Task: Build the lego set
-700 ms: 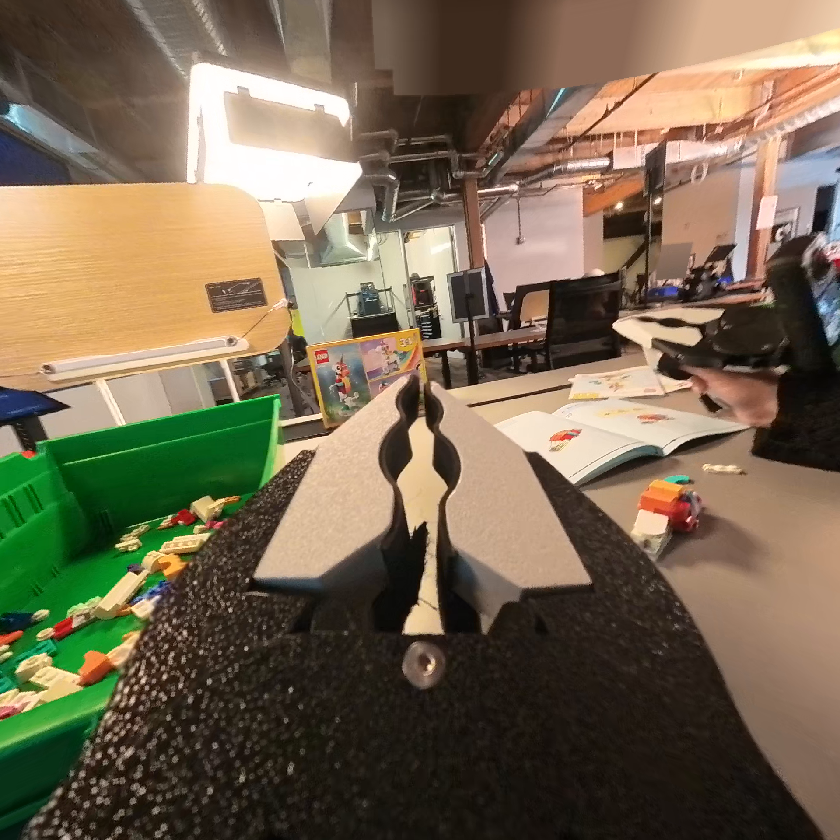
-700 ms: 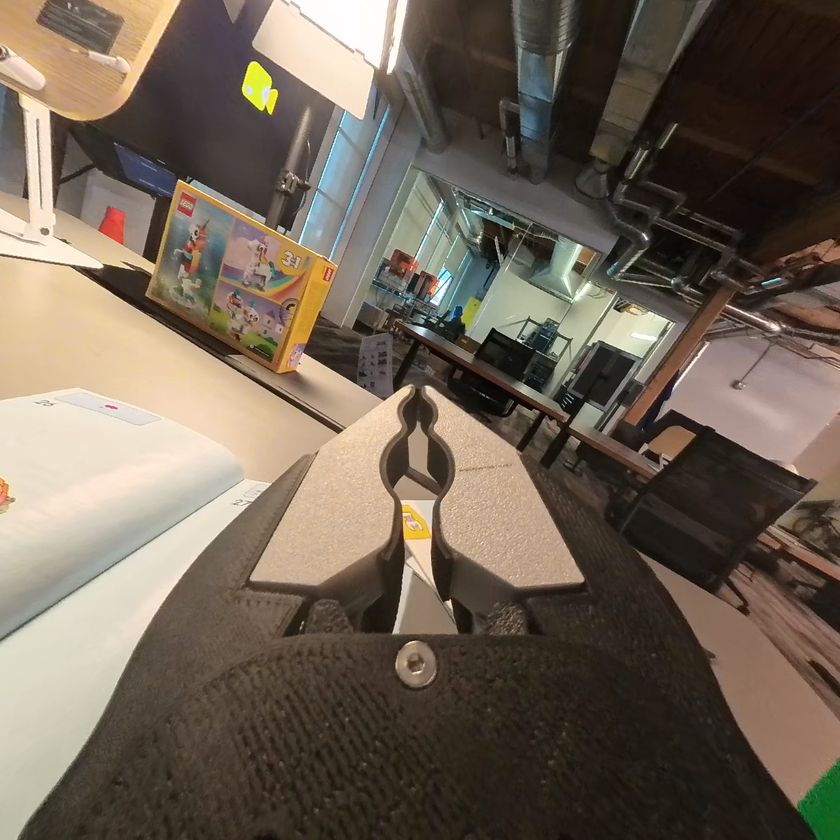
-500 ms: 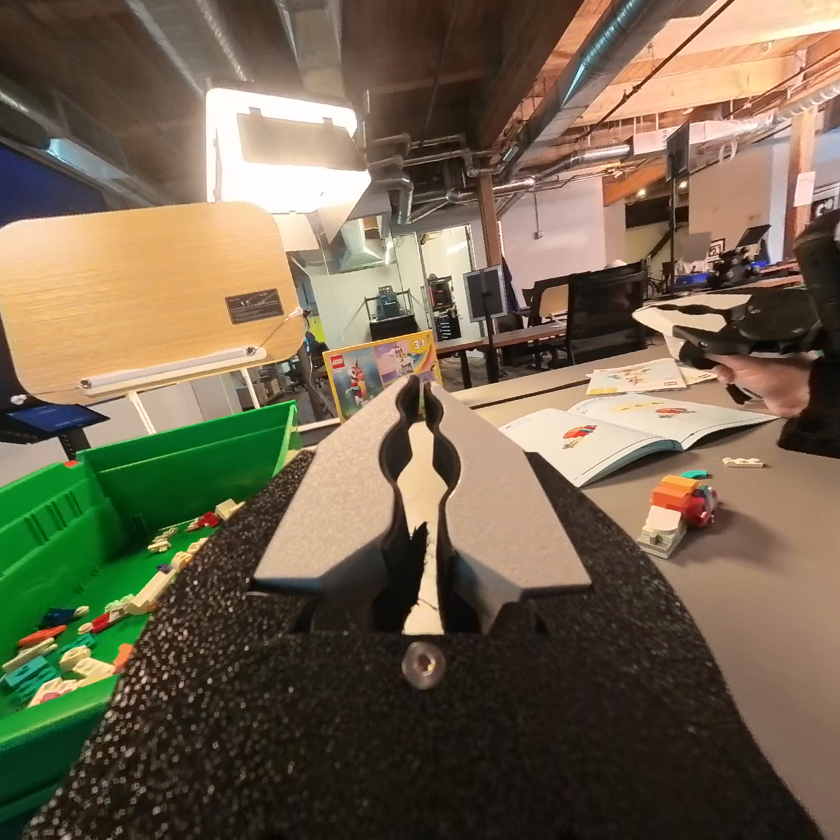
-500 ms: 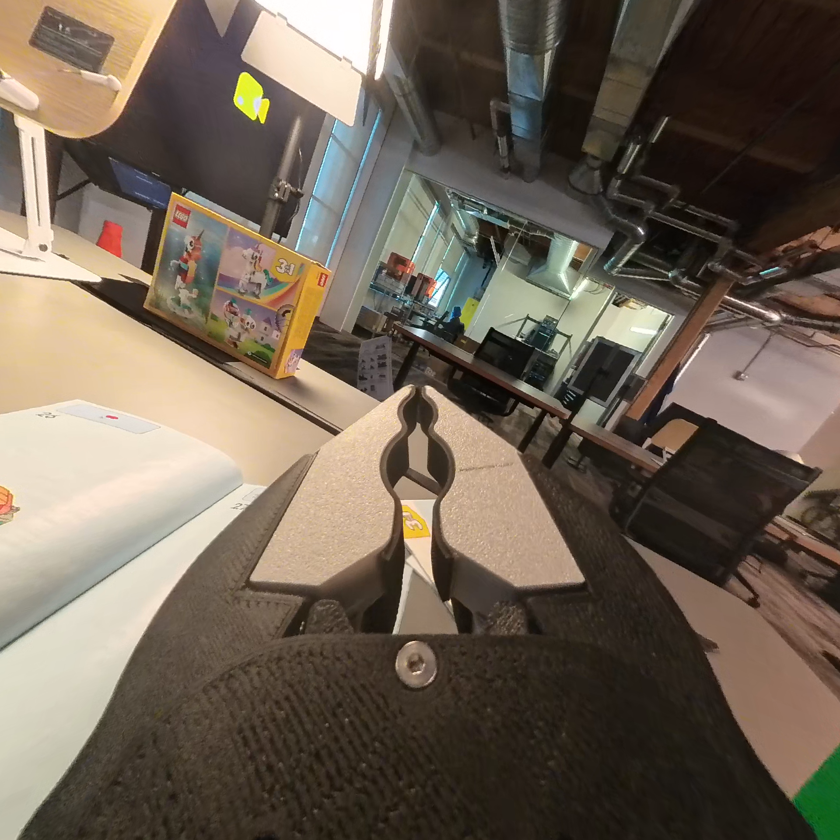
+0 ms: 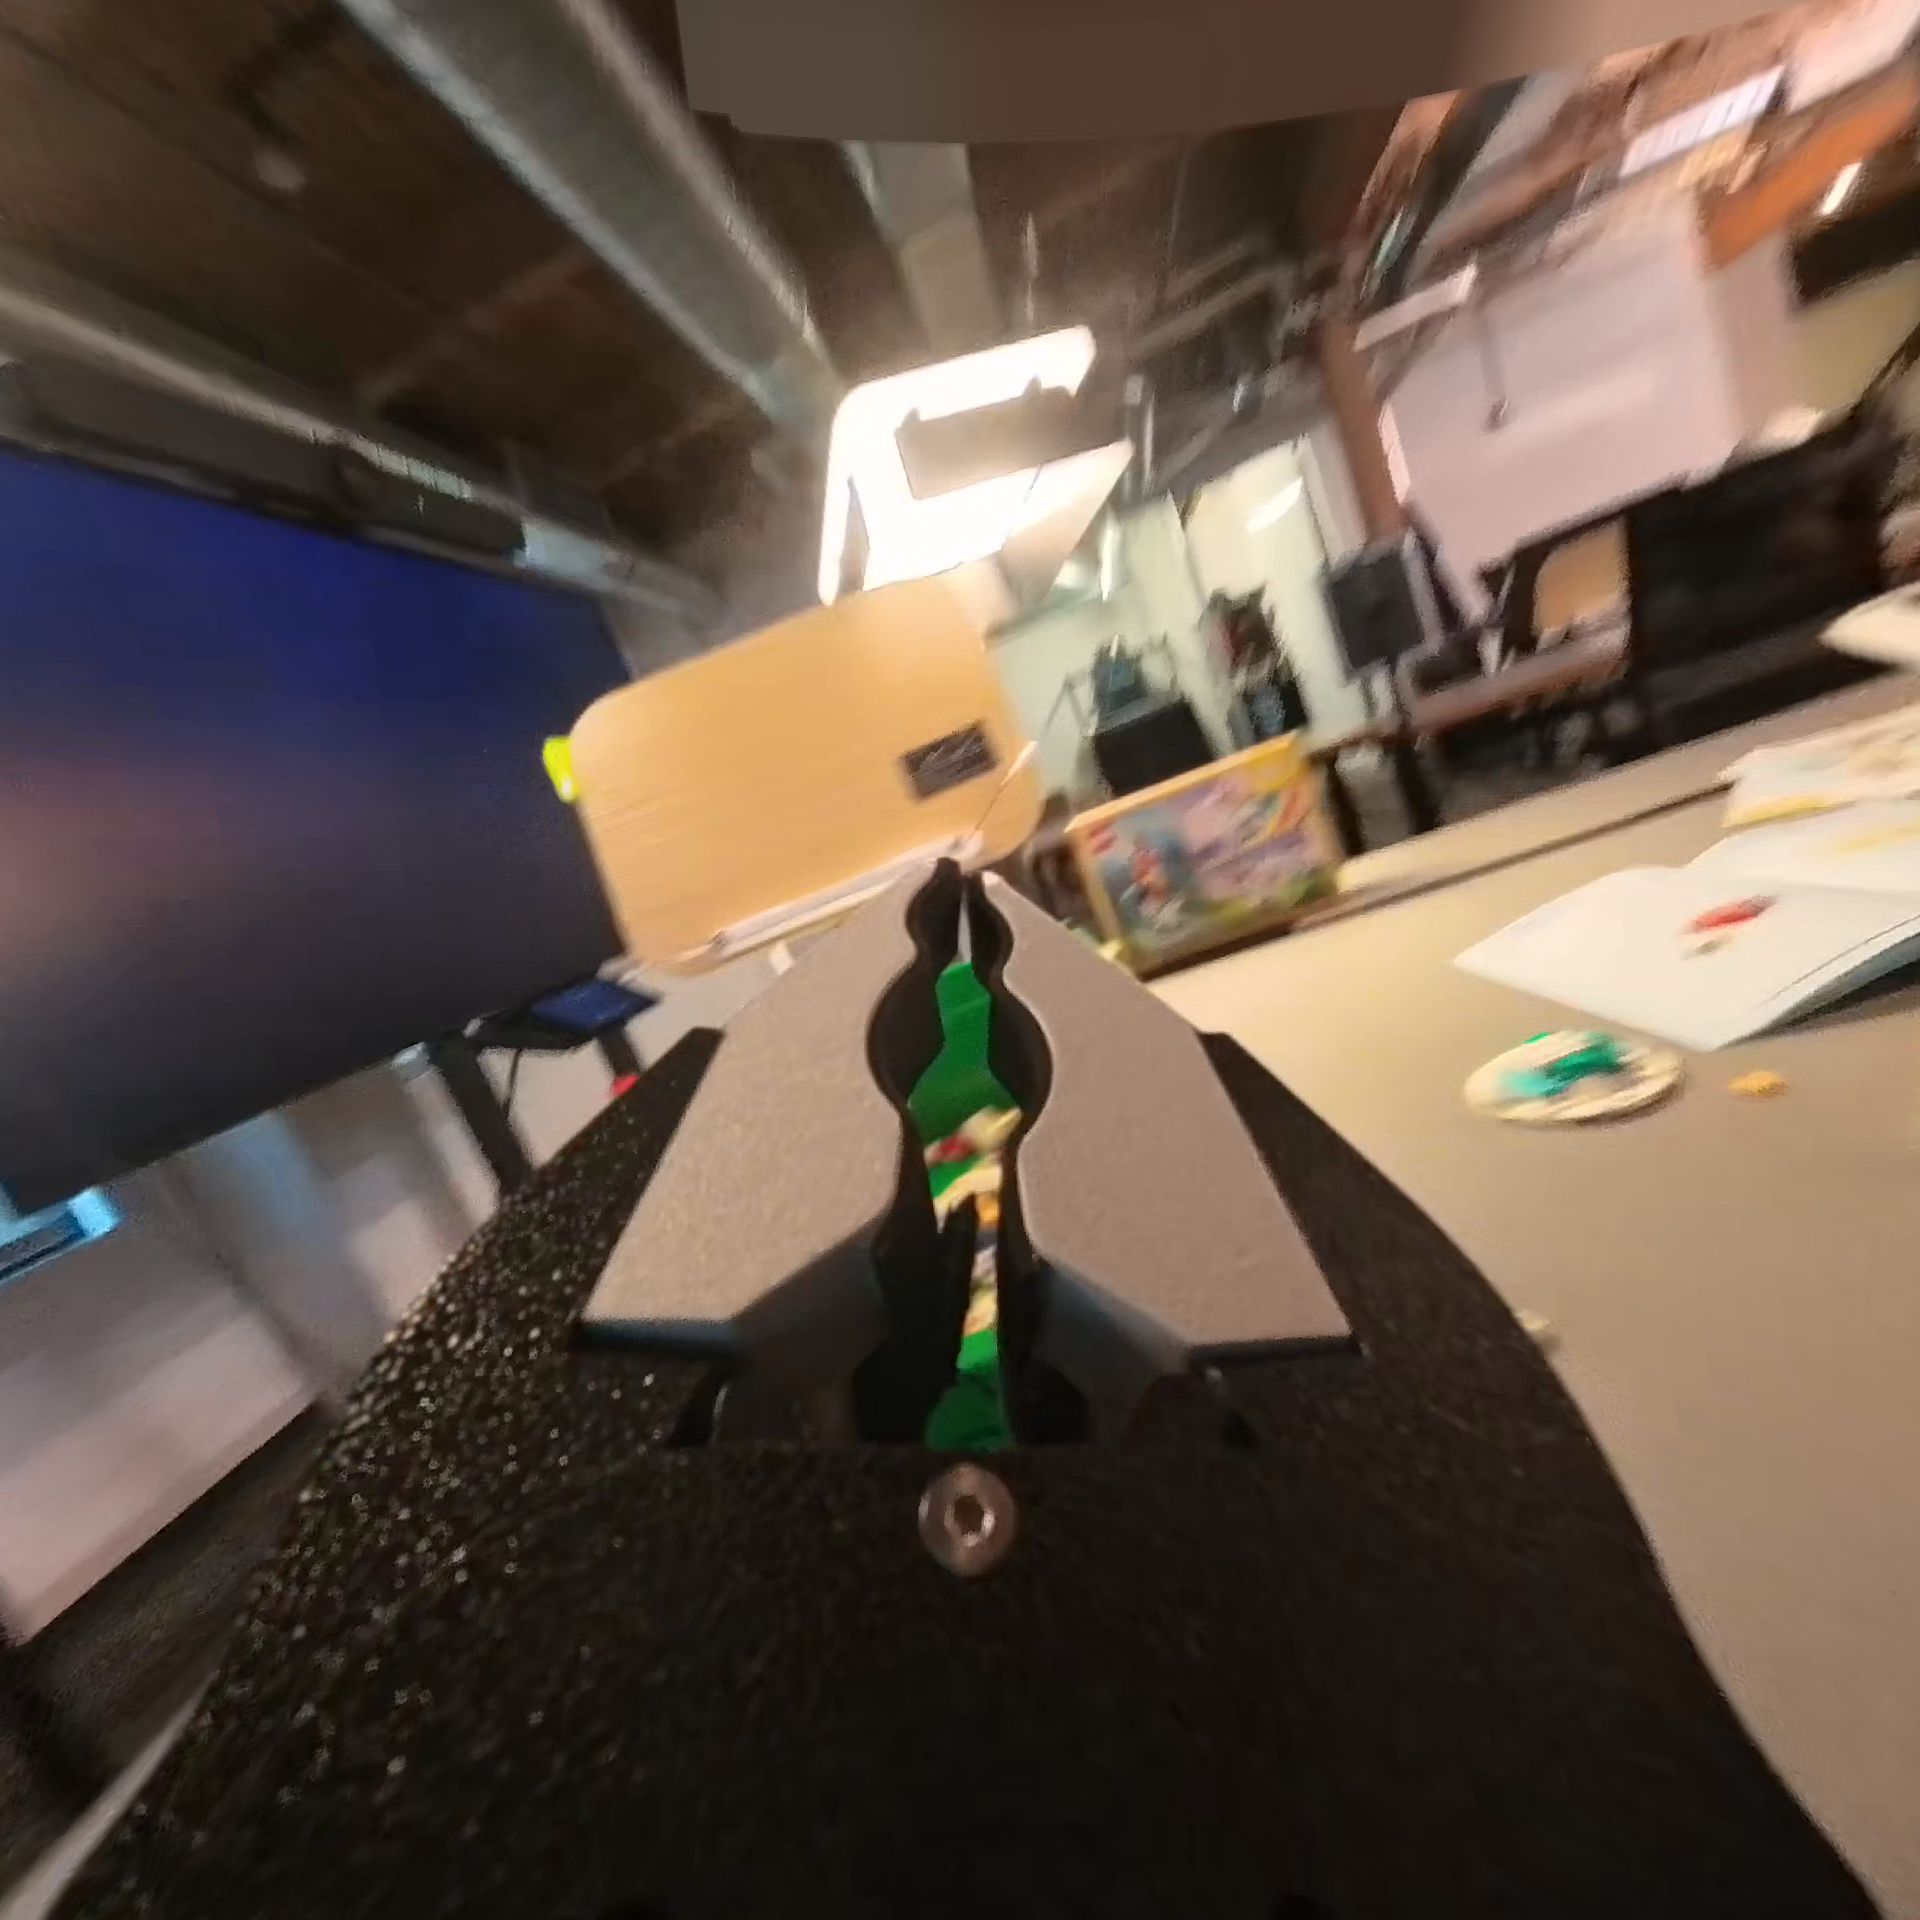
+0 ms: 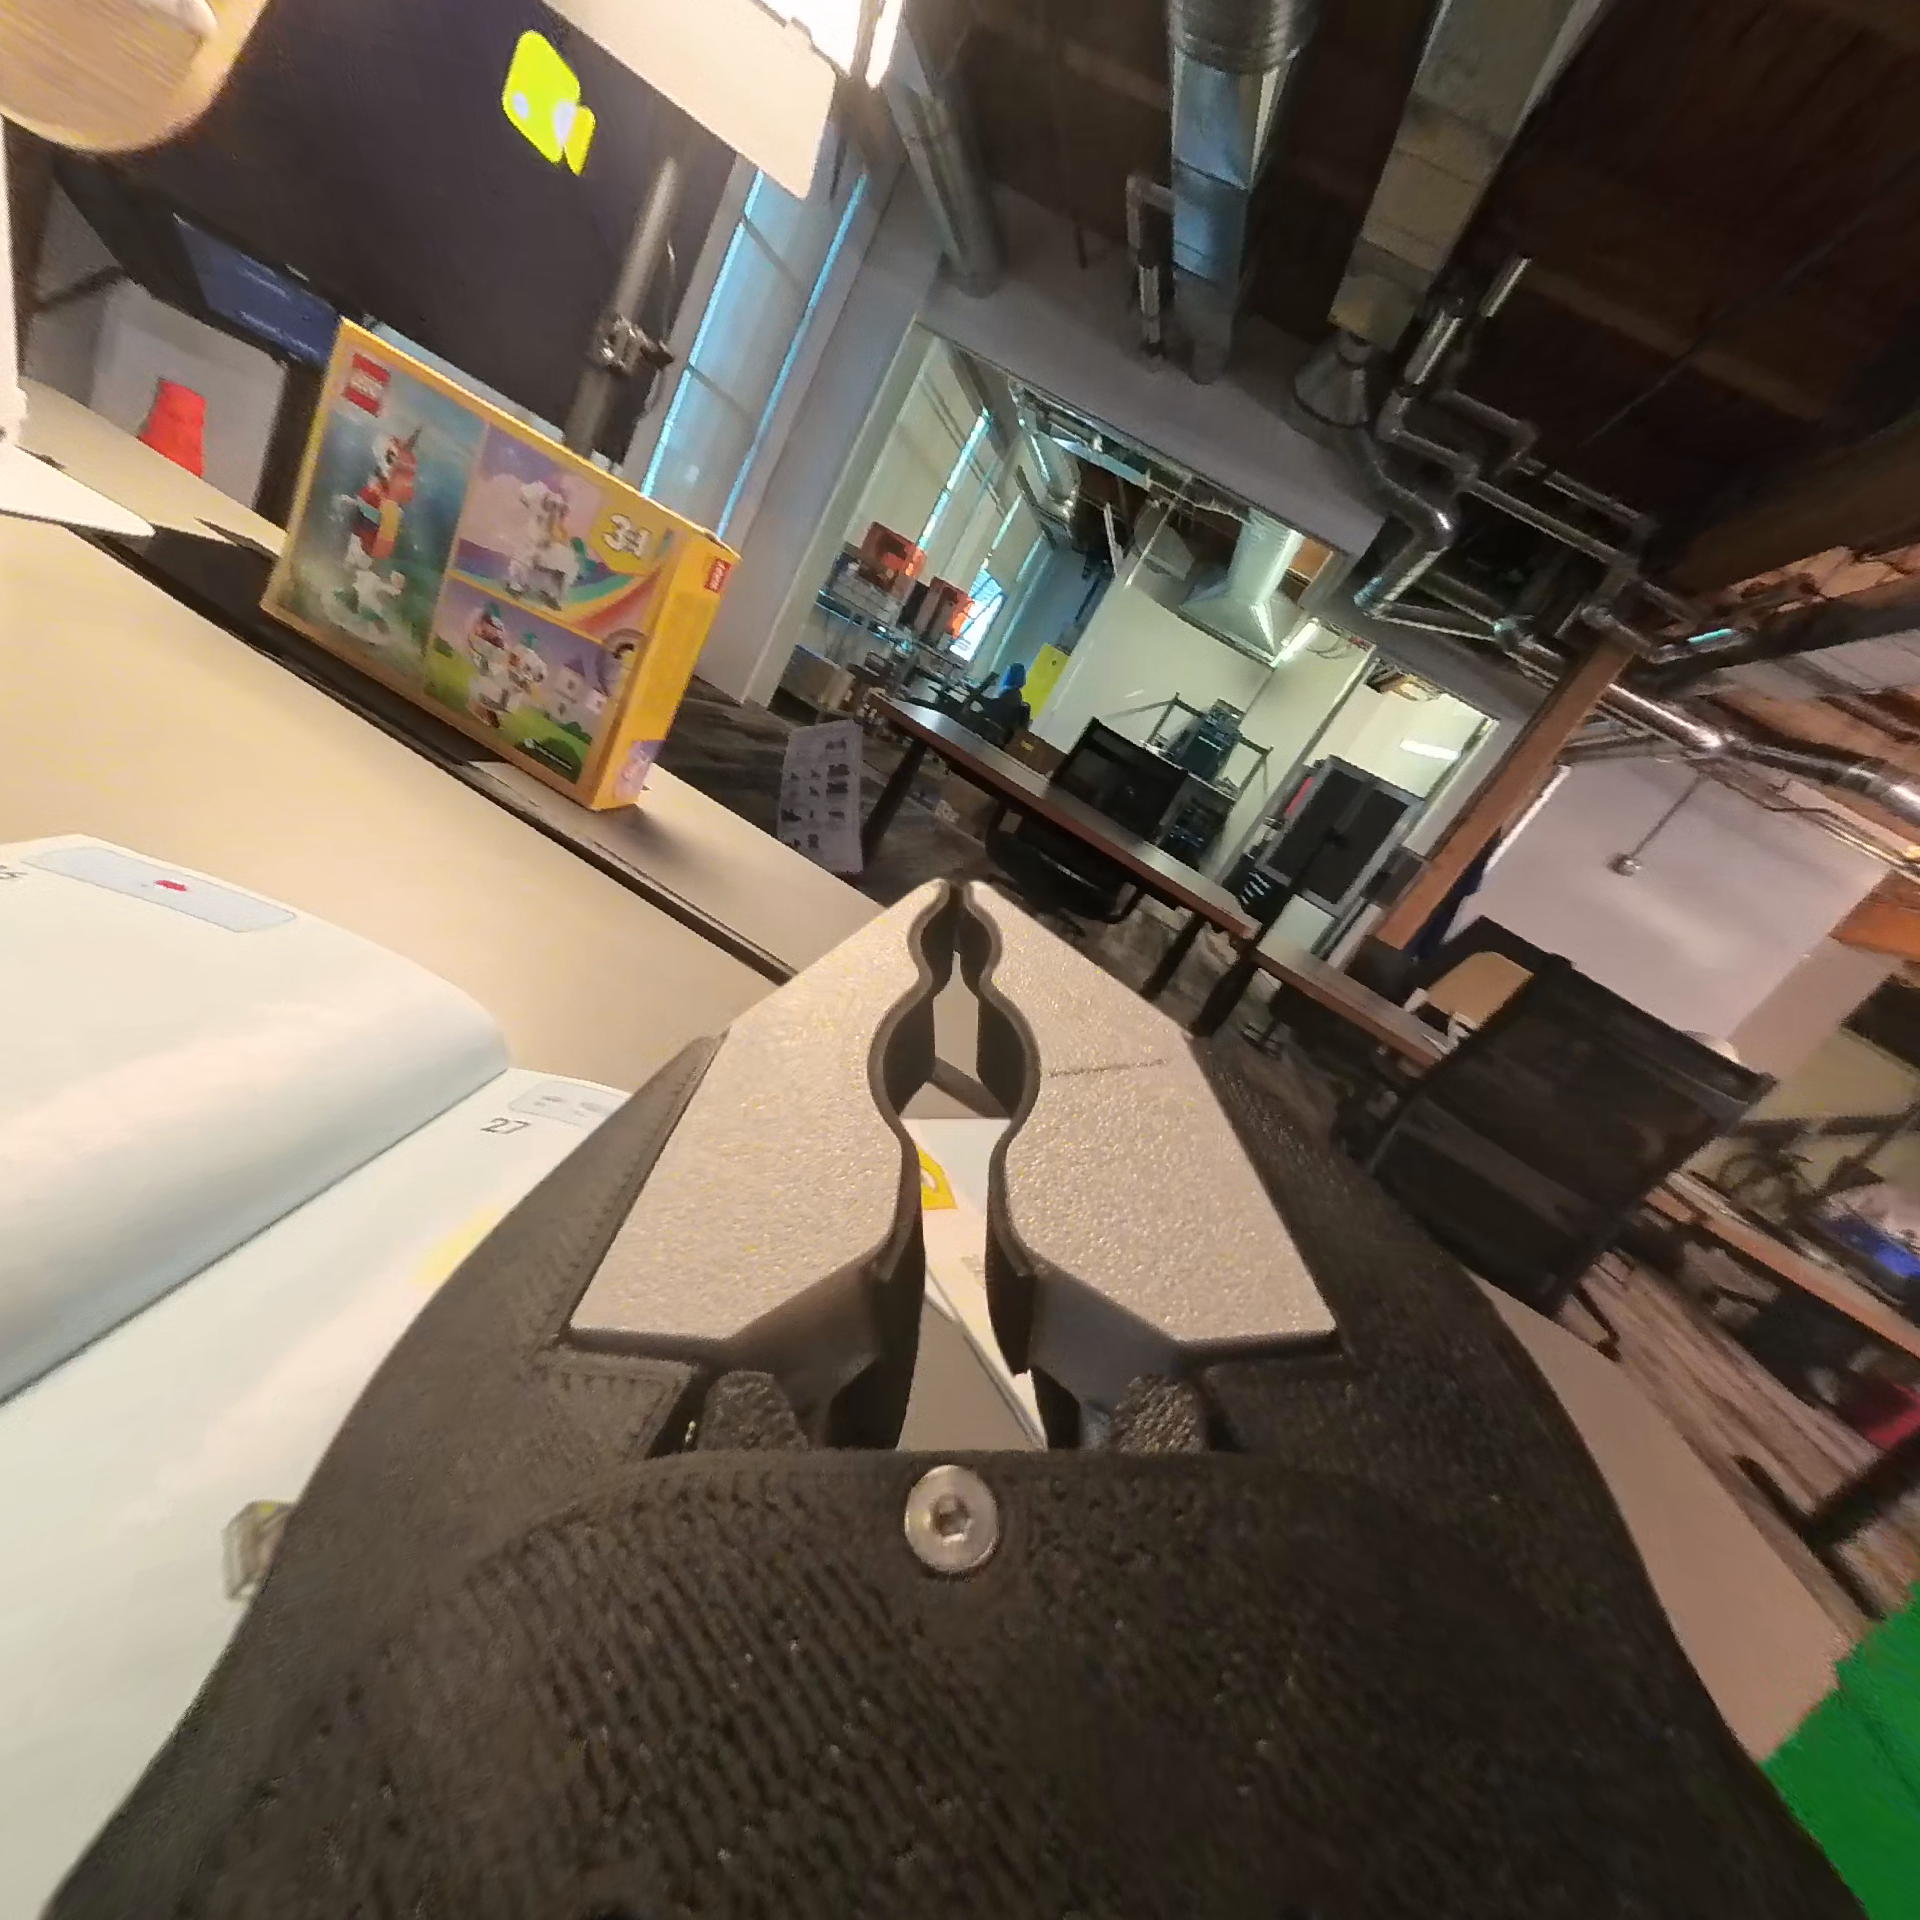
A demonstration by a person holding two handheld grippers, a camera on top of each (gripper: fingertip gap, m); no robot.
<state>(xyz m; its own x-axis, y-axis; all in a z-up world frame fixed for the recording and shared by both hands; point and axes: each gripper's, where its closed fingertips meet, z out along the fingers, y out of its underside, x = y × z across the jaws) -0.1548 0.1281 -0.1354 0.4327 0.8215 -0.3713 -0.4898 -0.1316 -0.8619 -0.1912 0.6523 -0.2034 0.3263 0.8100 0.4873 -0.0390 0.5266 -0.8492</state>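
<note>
Left wrist view: both grippers closed, nothing held

Left gripper (image 5: pixel 954 883) hangs empty, tips together, over the green bin (image 5: pixel 961 1013) of loose bricks. Right gripper (image 6: pixel 958 902), also closed and empty, hovers above the open instruction booklet (image 6: pixel 187 1039); lego box (image 6: pixel 488 623) stands beyond

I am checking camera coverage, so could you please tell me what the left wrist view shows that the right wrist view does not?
Only the left wrist view shows the green bin with loose bricks, seen between the left gripper fingers, a round white-and-teal piece on the table, and a wooden board. Only the right wrist view shows the right gripper, shut over the booklet. Both share the yellow lego box and the open instruction booklet.
</note>
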